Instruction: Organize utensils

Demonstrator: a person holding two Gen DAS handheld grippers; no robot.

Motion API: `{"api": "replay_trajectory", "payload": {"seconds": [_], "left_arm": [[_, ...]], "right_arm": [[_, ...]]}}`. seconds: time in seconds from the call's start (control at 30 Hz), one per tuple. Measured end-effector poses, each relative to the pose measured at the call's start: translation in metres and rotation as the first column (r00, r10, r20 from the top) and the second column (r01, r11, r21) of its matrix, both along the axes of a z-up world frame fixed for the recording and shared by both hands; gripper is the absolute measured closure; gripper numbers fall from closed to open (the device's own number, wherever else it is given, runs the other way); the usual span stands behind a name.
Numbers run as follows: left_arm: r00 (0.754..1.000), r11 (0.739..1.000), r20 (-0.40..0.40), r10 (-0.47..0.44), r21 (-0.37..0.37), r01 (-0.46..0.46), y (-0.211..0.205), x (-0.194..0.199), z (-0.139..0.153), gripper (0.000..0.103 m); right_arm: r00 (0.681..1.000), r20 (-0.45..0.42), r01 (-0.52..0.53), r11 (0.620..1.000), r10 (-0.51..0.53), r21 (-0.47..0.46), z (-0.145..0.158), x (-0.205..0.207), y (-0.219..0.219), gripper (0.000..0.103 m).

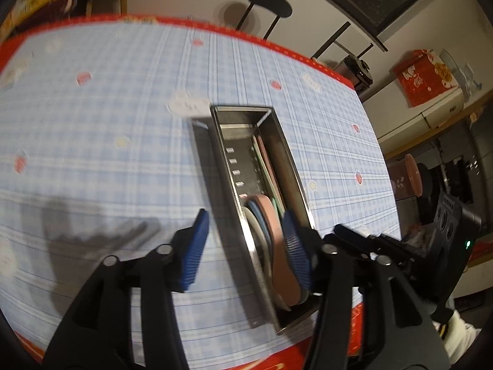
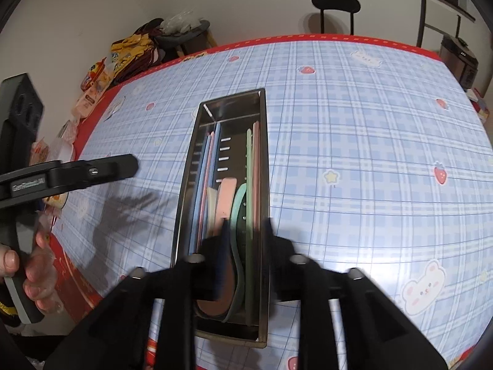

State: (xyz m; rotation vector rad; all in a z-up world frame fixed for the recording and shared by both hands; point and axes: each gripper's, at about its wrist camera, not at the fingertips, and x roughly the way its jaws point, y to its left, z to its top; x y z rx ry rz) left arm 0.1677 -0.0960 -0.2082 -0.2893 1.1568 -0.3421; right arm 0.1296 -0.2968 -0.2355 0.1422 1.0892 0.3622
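Between the open left claw (image 1: pixel 243 246) fingers, utensil holder (image 1: pixel 234 166) rim

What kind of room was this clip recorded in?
Most likely a home dining area or kitchen: a table with a checked strawberry-print cloth, a metal utensil tray on it, snack packets piled at the side, and a black stool by the wall.

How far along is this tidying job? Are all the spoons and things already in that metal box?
Mostly done, it seems. Several pastel utensils already lie inside the metal tray, and none show loose on the checked tablecloth. The right gripper sits over the tray with its fingers apart around the spoon ends; the left gripper straddles the tray's wall, open. Whatever is left looks like final straightening.
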Motion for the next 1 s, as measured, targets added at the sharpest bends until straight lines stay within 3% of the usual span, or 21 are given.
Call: {"api": "replay_trajectory", "payload": {"seconds": [0.1, 0.13, 0.2, 0.27, 0.4, 0.63, 0.8, 1.0], "left_arm": [[0.998, 0.999, 0.062, -0.021, 0.035, 0.019, 0.011, -0.008, 0.02, 0.029], [0.996, 0.999, 0.086, -0.026, 0.039, 0.023, 0.015, -0.012, 0.027, 0.018], [0.991, 0.998, 0.126, -0.038, 0.053, 0.032, 0.021, -0.018, 0.041, 0.017], [0.984, 0.995, 0.17, -0.057, 0.096, 0.041, 0.029, -0.025, 0.056, 0.009], [0.959, 0.984, 0.262, -0.103, 0.165, 0.061, 0.042, -0.044, 0.087, 0.006], [0.913, 0.967, 0.383, -0.14, 0.251, 0.043, 0.064, -0.071, 0.143, 0.006], [0.852, 0.956, 0.5, -0.155, 0.294, 0.001, 0.078, -0.098, 0.191, 0.006], [0.792, 0.957, 0.593, -0.148, 0.288, -0.036, 0.088, -0.127, 0.227, 0.006]], "right_arm": [[0.999, 0.025, 0.025, 0.999, -0.024, -0.029, 0.014, -0.004, 0.003, 0.046], [0.999, 0.031, 0.034, 0.999, -0.033, -0.039, 0.018, -0.004, 0.004, 0.044], [0.997, 0.048, 0.057, 0.997, -0.054, -0.056, 0.031, -0.007, 0.007, 0.031], [0.995, 0.074, 0.077, 0.995, -0.072, -0.068, 0.046, -0.011, 0.009, 0.023], [0.983, 0.158, 0.113, 0.987, -0.095, -0.11, 0.084, -0.024, 0.018, 0.006], [0.946, 0.295, 0.191, 0.967, -0.135, -0.17, 0.148, -0.055, 0.035, 0.006], [0.906, 0.388, 0.261, 0.944, -0.168, -0.203, 0.187, -0.081, 0.045, 0.006], [0.864, 0.461, 0.325, 0.924, -0.202, -0.203, 0.217, -0.114, 0.054, 0.006]]}}
